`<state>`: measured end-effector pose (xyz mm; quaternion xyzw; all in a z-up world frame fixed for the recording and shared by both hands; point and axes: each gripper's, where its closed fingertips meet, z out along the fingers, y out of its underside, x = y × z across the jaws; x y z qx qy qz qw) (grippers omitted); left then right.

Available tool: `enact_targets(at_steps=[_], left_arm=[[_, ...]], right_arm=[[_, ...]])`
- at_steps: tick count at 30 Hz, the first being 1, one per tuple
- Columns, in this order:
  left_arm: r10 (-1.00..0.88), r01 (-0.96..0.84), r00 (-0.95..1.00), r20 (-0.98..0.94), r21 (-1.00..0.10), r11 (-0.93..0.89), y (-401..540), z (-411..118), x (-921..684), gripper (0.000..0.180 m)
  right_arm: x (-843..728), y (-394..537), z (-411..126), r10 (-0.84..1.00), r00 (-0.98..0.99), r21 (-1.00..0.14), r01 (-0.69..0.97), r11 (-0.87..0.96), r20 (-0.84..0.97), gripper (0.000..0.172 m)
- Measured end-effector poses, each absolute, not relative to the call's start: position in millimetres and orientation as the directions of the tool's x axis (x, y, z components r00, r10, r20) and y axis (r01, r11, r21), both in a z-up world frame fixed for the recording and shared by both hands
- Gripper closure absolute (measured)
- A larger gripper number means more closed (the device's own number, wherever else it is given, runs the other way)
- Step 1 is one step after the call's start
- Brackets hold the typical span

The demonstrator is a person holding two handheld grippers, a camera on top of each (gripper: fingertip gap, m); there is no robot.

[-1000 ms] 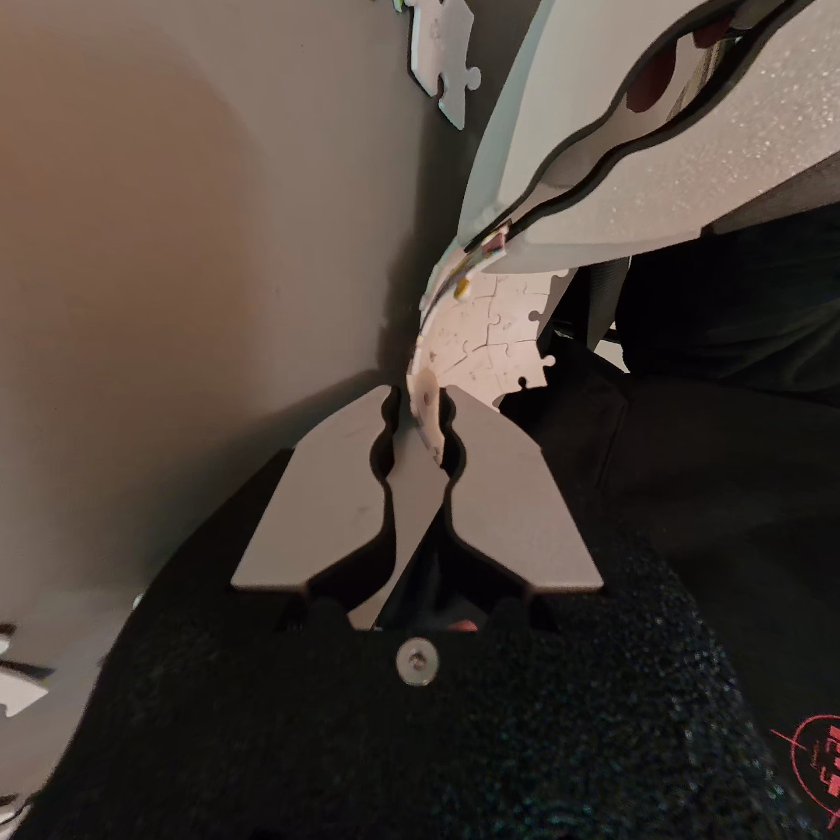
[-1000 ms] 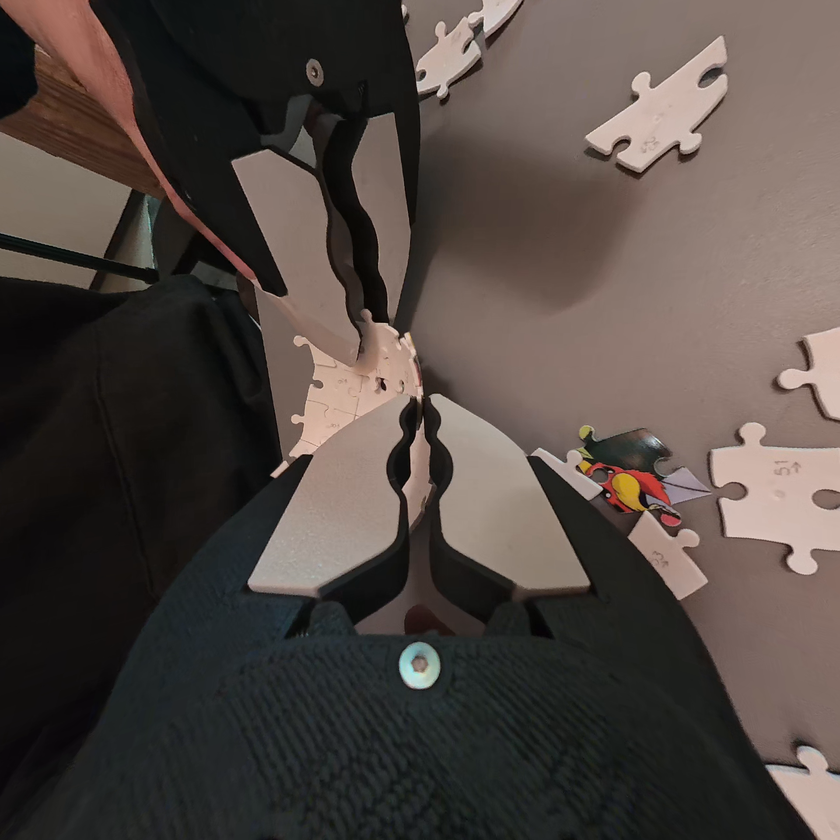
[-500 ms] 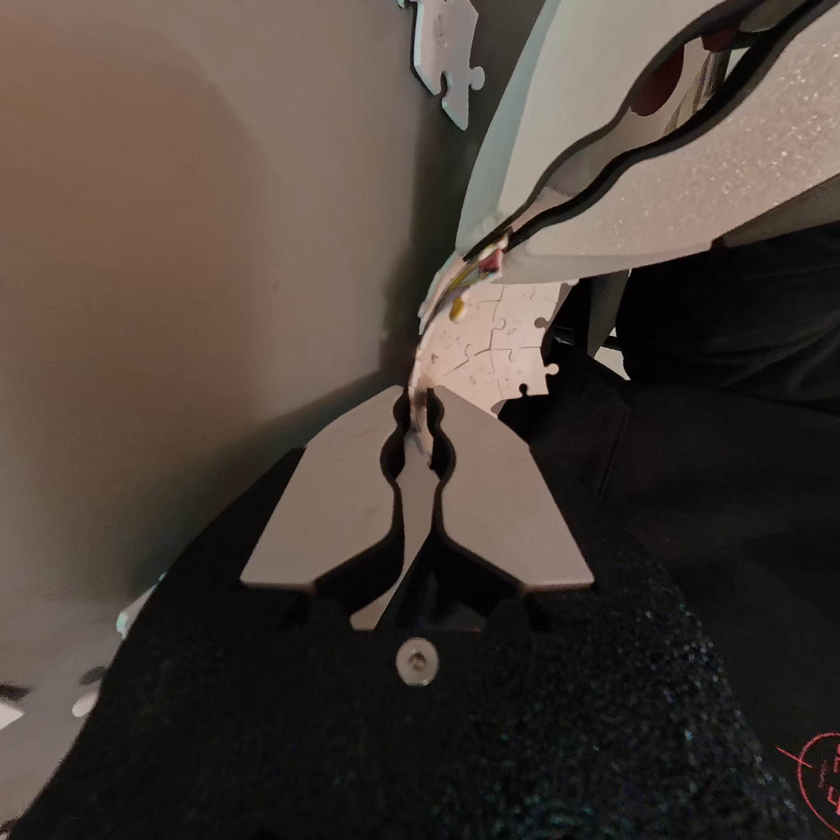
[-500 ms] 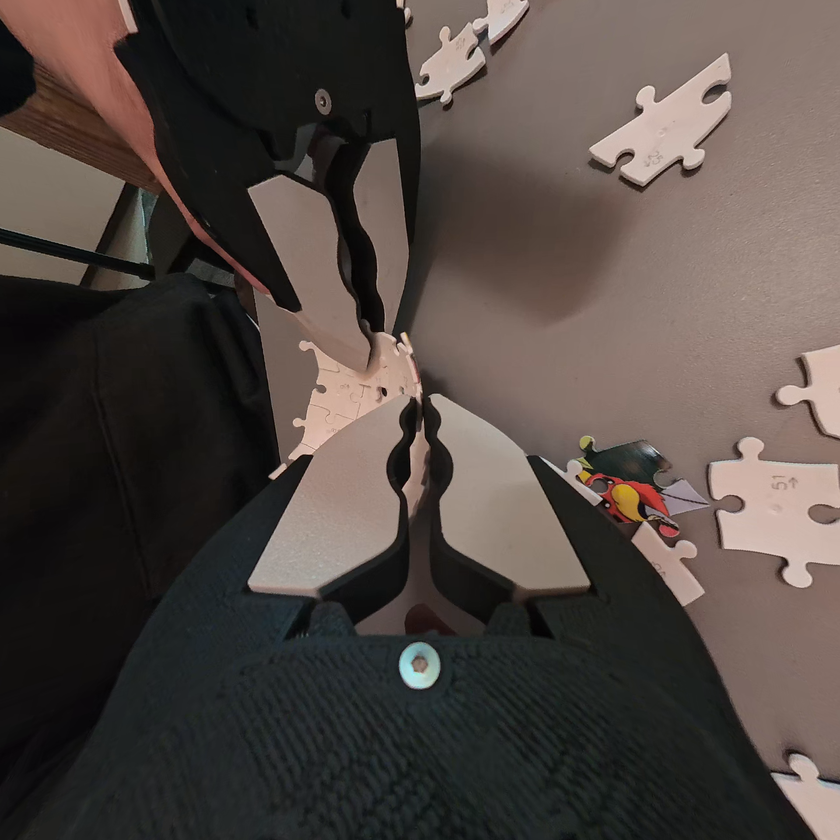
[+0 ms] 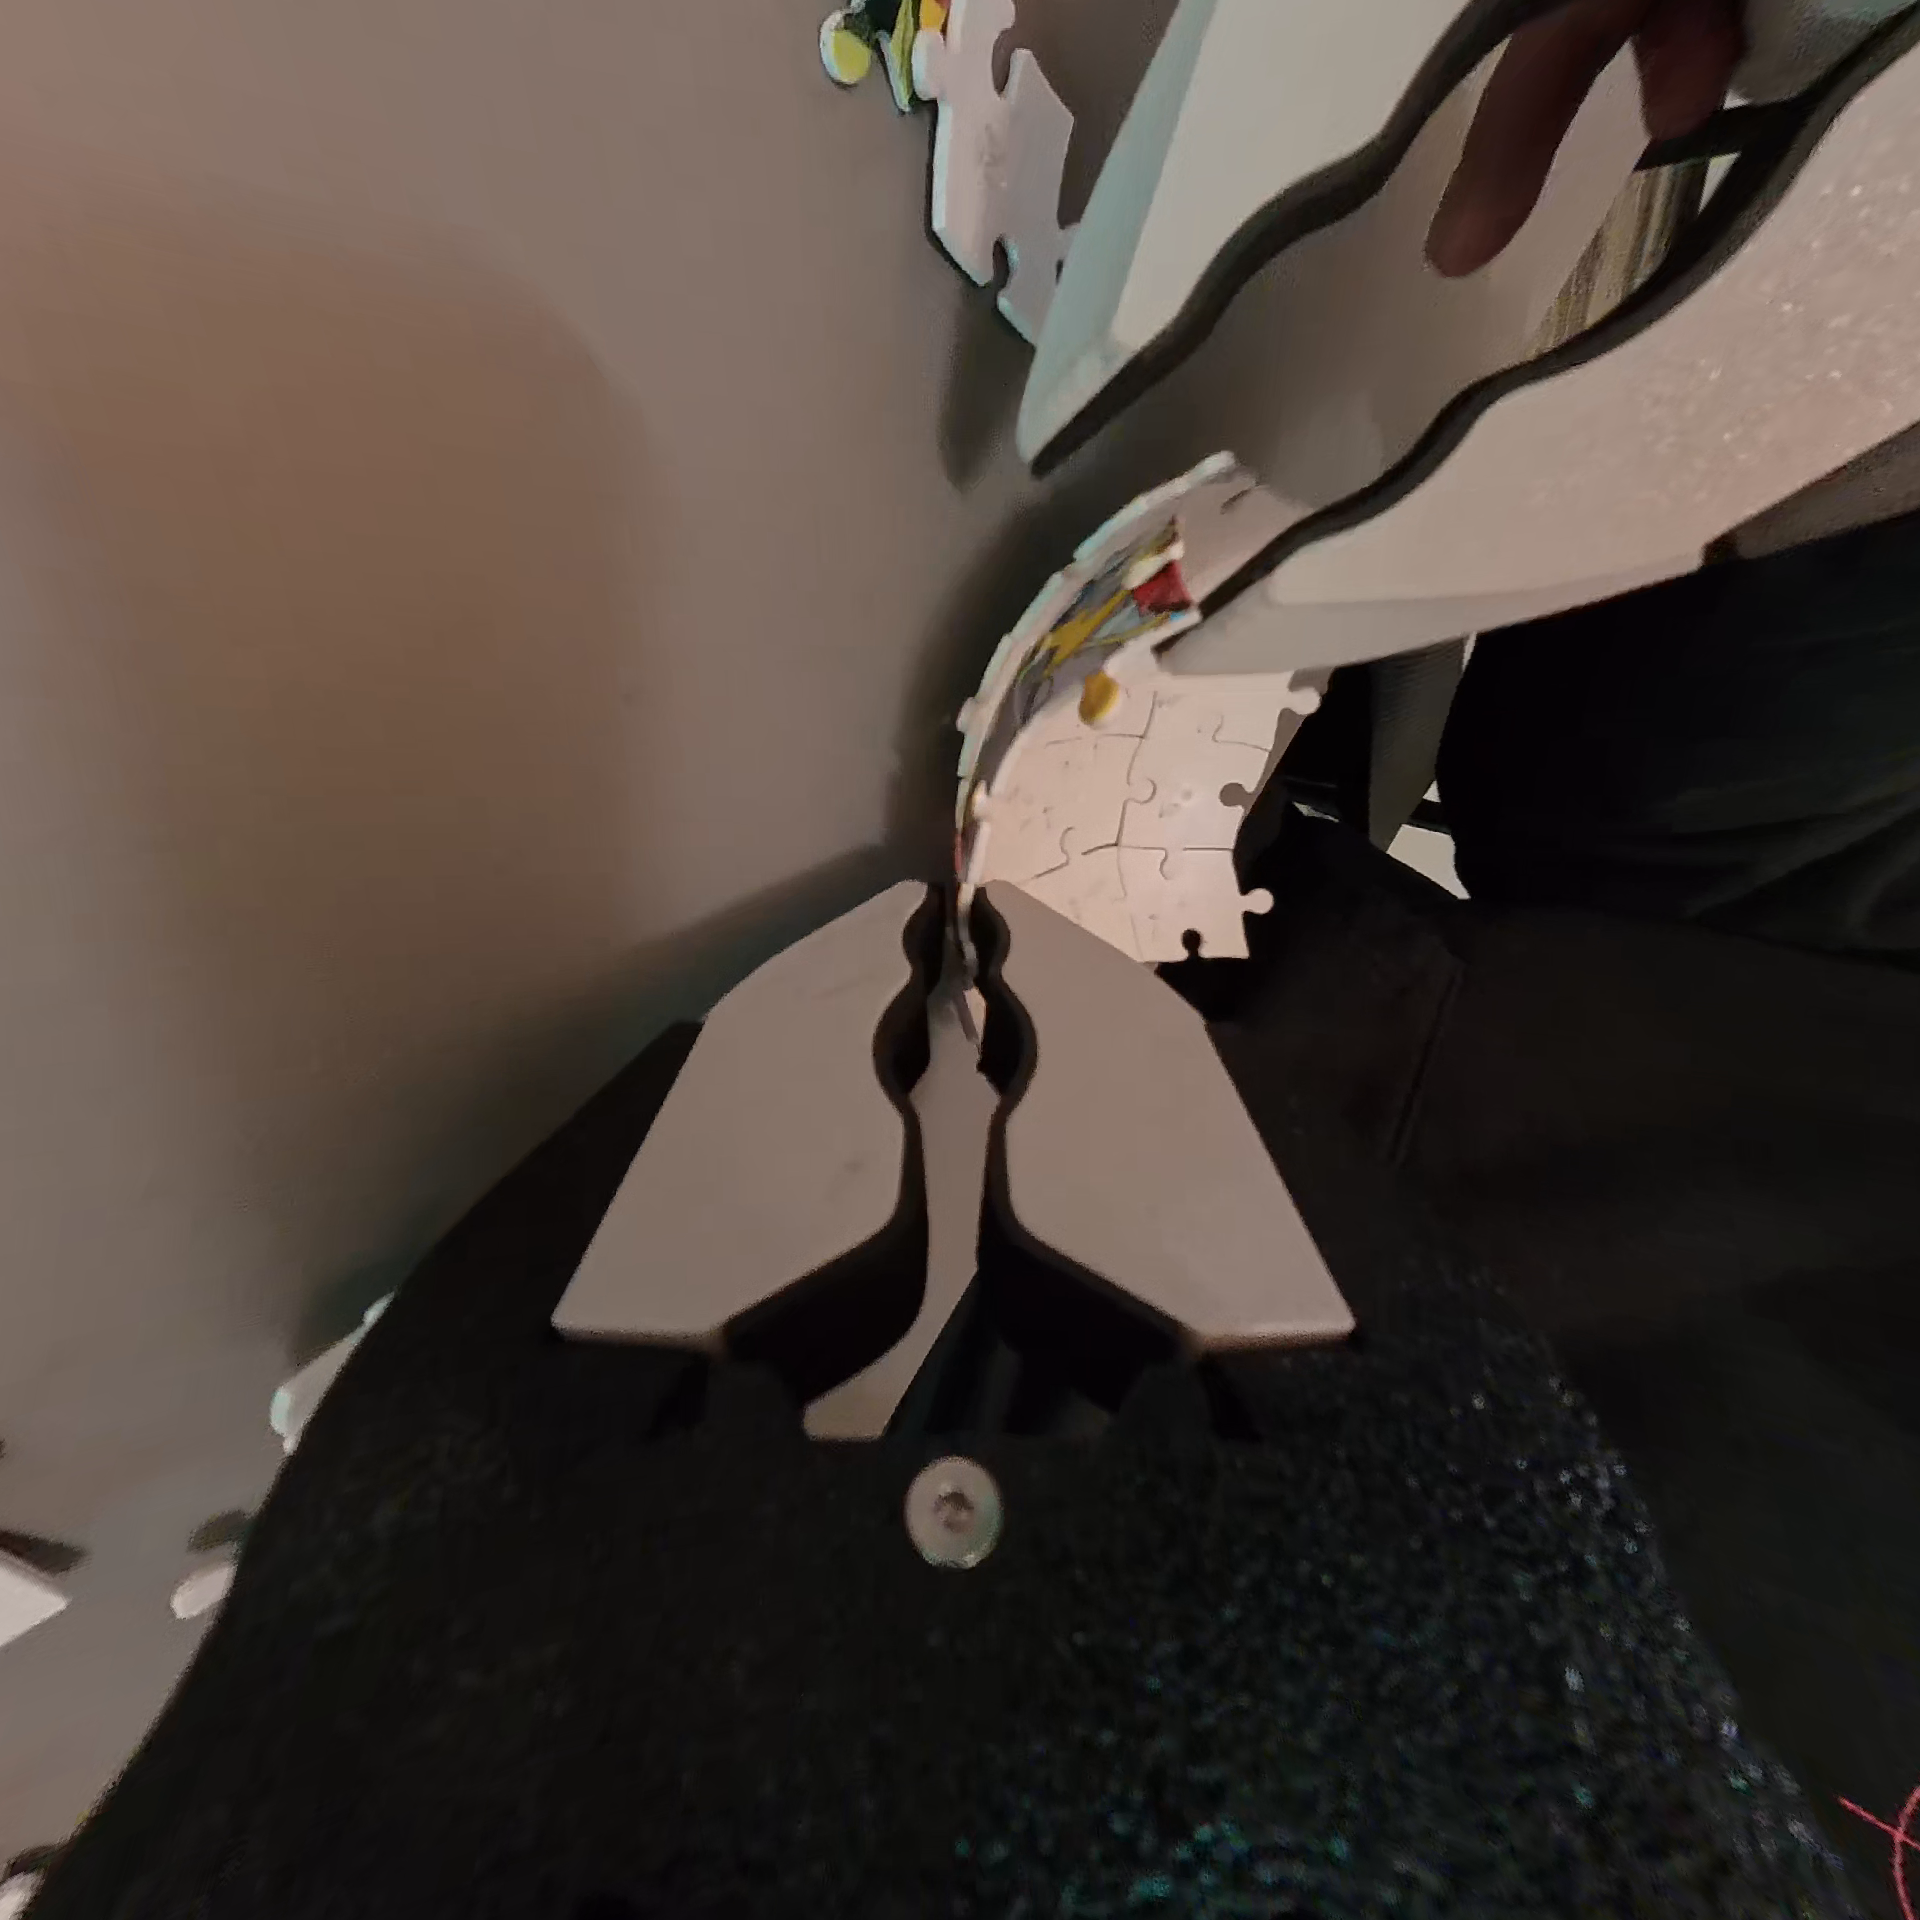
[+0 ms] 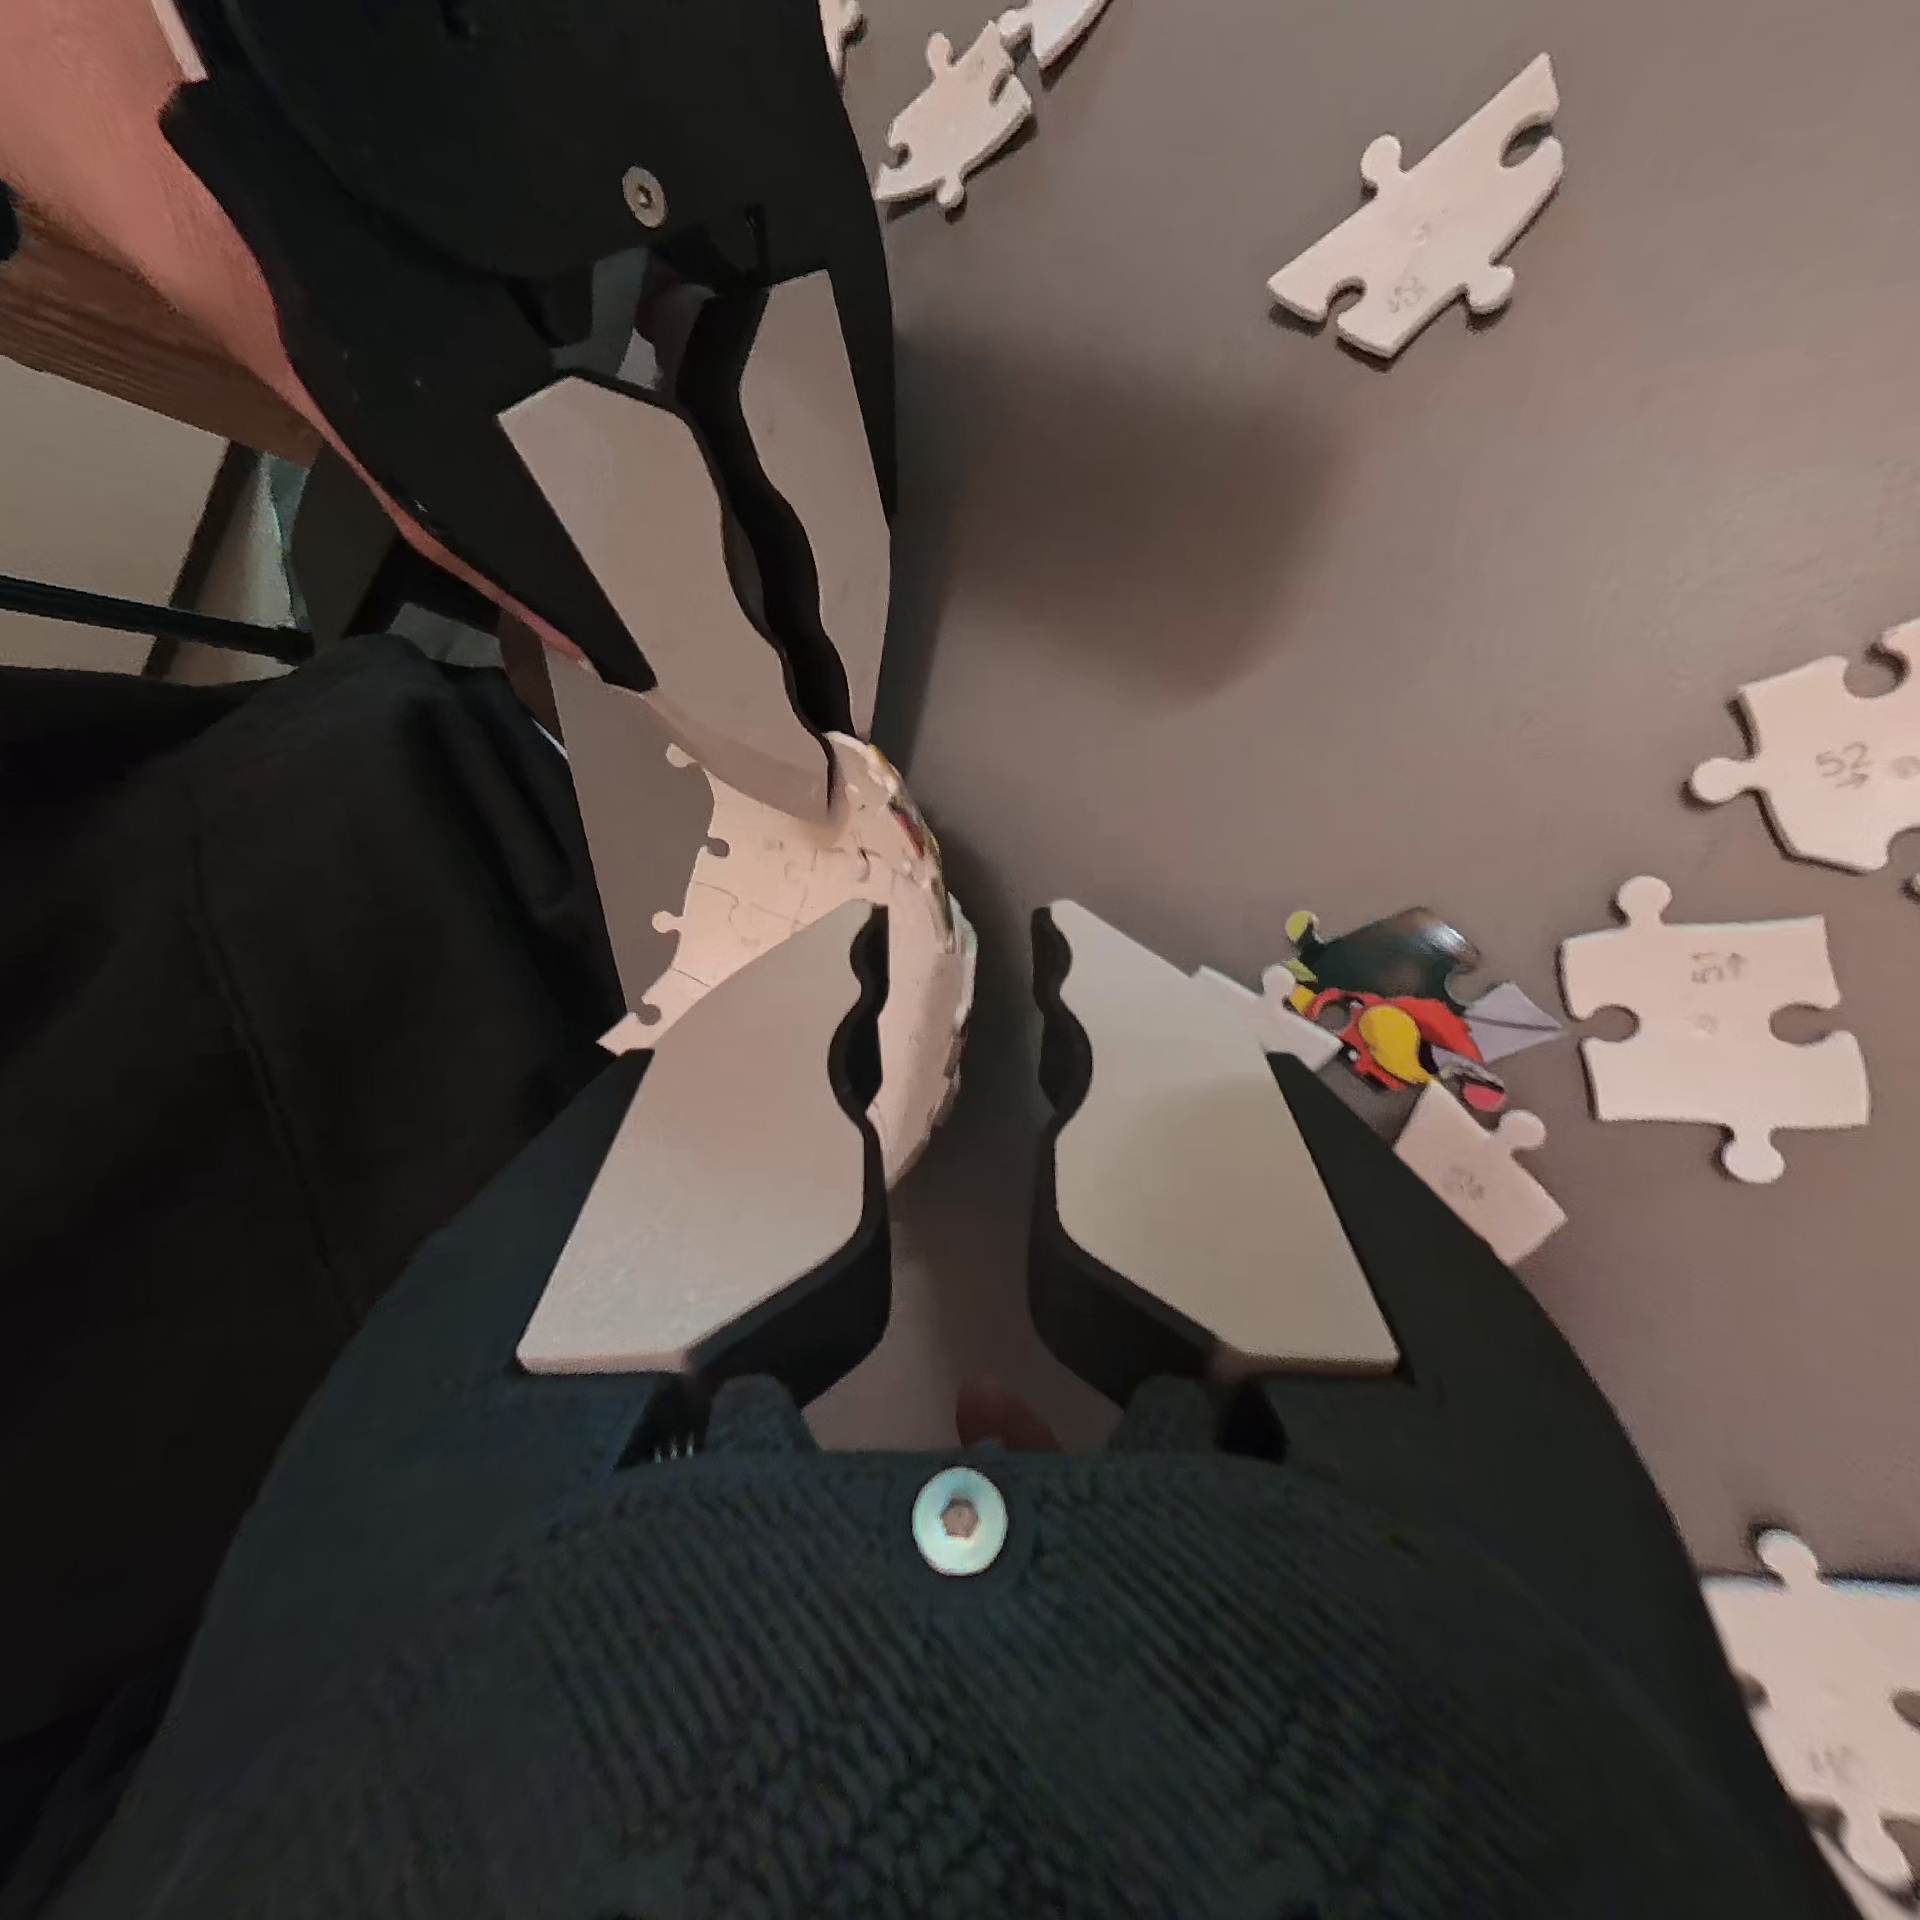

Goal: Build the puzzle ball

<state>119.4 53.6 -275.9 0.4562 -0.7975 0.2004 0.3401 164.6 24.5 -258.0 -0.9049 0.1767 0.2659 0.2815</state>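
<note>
LEFT GRIPPER (image 5: 961,914): clamped on the curved puzzle section (image 5: 1122,831).
RIGHT GRIPPER (image 6: 961,935): just opened off the section, jaws now apart.
COUNTER (image 6: 1351,520): loose pieces (image 6: 1714,1029).

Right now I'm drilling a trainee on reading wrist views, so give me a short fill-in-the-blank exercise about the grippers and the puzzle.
1. The left gripper is clamped on the edge of a curved, joined section of ____ pieces.
2. The right gripper has its fingers ____, with the curved section beside its left finger.
3. Most loose pieces on the grey table lie with the ____ back up.

Missing words: puzzle; open; white
</note>
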Motion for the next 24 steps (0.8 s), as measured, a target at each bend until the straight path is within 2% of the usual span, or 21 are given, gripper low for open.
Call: enact_targets(at_steps=[10, 18, 24], left_arm=[[-0.587, -0.855, -0.339, 0.735, 0.02, 0.519, 52.6, -276.7, 117.2, 0.177], [-0.584, -0.847, -0.333, 0.74, 0.039, 0.531, 52.5, -276.2, 114.0, 0.177], [-0.584, -0.855, -0.333, 0.74, 0.025, 0.518, 51.4, -275.8, 115.8, 0.177]], right_arm=[[153.8, 16.3, -271.4, -0.145, 0.819, -0.347, -0.386, -0.855, -0.555, 0.153], [156.3, 26.4, -269.8, -0.107, 0.828, -0.396, -0.373, -0.839, -0.551, 0.165], [158.8, 27.0, -269.4, -0.093, 0.843, -0.413, -0.351, -0.84, -0.529, 0.165]])
